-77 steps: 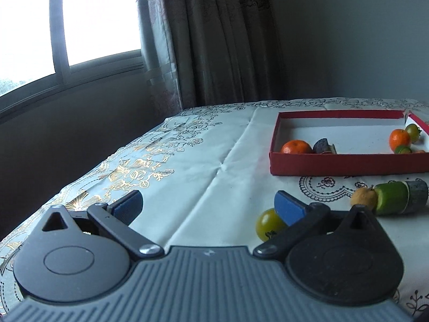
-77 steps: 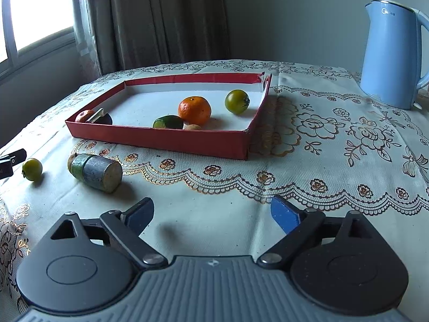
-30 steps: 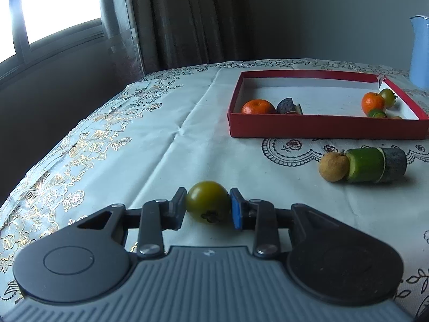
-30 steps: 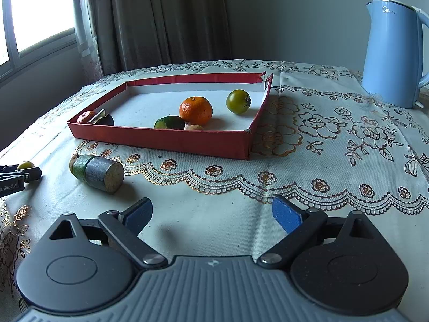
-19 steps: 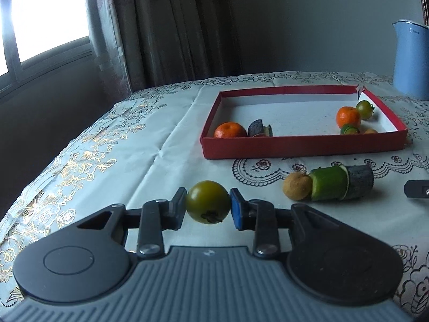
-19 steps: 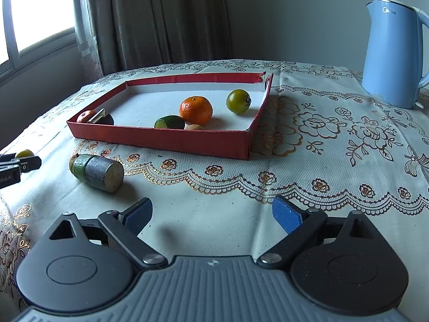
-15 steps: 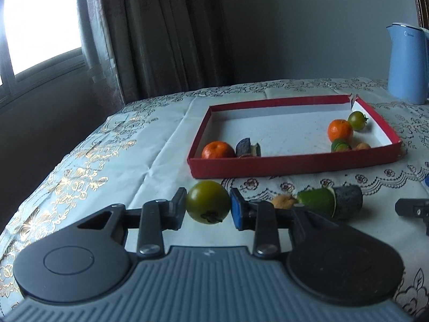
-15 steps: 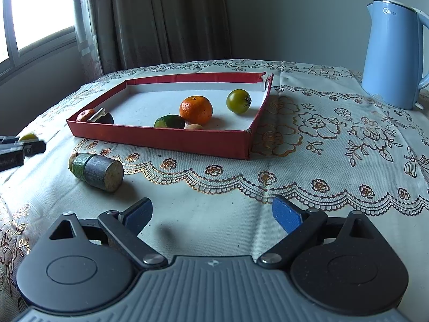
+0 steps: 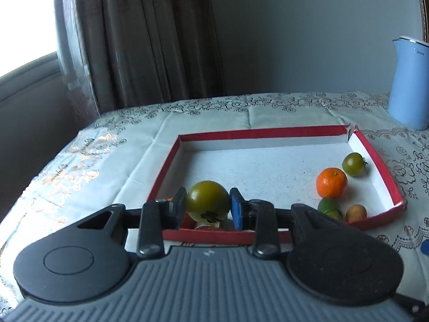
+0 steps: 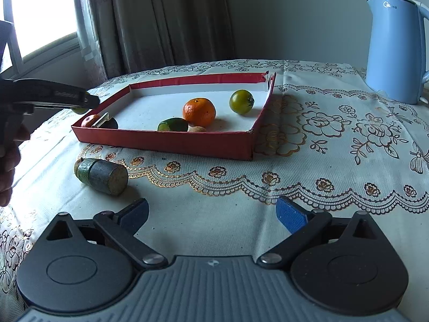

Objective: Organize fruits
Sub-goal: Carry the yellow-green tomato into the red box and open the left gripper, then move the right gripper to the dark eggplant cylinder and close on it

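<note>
A green tomato [image 9: 207,201] hangs over the near left corner of the red tray [image 9: 262,133], and my left gripper [image 9: 207,206] is shut on it. Inside the tray lie an orange [image 9: 331,182], a second green tomato [image 9: 353,163], a lime [image 9: 329,207] and a small brown fruit [image 9: 355,212]. In the right wrist view the left gripper [image 10: 80,102] reaches over the tray's left end. My right gripper [image 10: 211,214] hovers low over the tablecloth in front of the tray [image 10: 166,142]; its jaws are opening with nothing between them.
A cut cucumber piece [image 10: 103,173] with a small brown fruit at its far end lies on the cloth, in front of the tray's left end. A blue kettle [image 10: 395,48] stands at the back right. A person's hand [image 10: 9,161] shows at the left edge.
The left gripper rose and carried the green tomato forward from the cloth to above the tray's near left corner. The right gripper kept its place; its jaws spread slightly wider.
</note>
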`<state>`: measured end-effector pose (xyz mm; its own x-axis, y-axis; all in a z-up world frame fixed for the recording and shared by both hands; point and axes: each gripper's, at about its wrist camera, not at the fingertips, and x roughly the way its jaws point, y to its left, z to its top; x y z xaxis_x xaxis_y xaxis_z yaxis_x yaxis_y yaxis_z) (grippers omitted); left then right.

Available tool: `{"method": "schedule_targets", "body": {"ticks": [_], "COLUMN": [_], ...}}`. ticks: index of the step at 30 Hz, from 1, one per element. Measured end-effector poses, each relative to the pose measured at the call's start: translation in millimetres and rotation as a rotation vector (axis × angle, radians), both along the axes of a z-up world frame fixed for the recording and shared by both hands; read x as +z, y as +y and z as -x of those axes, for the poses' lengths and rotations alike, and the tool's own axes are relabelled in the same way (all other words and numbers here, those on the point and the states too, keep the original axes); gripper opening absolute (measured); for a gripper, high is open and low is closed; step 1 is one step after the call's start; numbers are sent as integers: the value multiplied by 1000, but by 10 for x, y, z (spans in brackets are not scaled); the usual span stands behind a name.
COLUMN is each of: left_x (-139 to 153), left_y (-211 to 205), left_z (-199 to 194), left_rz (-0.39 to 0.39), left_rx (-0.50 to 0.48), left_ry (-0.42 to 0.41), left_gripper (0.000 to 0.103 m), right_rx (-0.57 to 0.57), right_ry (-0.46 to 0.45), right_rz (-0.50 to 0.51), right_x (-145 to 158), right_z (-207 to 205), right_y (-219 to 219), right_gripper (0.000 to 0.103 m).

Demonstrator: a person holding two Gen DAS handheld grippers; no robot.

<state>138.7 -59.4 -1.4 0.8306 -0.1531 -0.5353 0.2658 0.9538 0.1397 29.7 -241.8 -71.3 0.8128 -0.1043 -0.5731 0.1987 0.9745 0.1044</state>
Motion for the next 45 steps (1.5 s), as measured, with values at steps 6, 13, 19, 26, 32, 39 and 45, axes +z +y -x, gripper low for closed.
{"method": "schedule_targets", "body": {"ticks": [6, 13, 19, 26, 32, 39, 45], "left_x": [-195, -229, -316, -335, -134, 15, -168], "left_y": [-173, -315, -360, -352, -220, 509, 1032], "left_z": [-208, -344, -441, -396, -127, 218, 494], "left_rz": [1, -14, -19, -28, -47, 4, -59], "left_rx": [-16, -28, -22, -19, -9, 105, 217], "left_ry": [48, 38, 59, 37, -79, -124, -135], "left_gripper": [31, 31, 31, 51, 85, 94, 96], "right_rx": [3, 3, 3, 3, 4, 4, 5], "right_ry": [-1, -4, -3, -6, -16, -24, -34], "right_rz": [-3, -10, -10, -18, -37, -53, -66], "right_x": [-2, 3, 9, 16, 24, 27, 33], "right_z": [-7, -3, -9, -13, -7, 6, 28], "right_y": [-1, -10, -2, -11, -33, -51, -61], "right_gripper": [103, 103, 103, 103, 103, 103, 103]}}
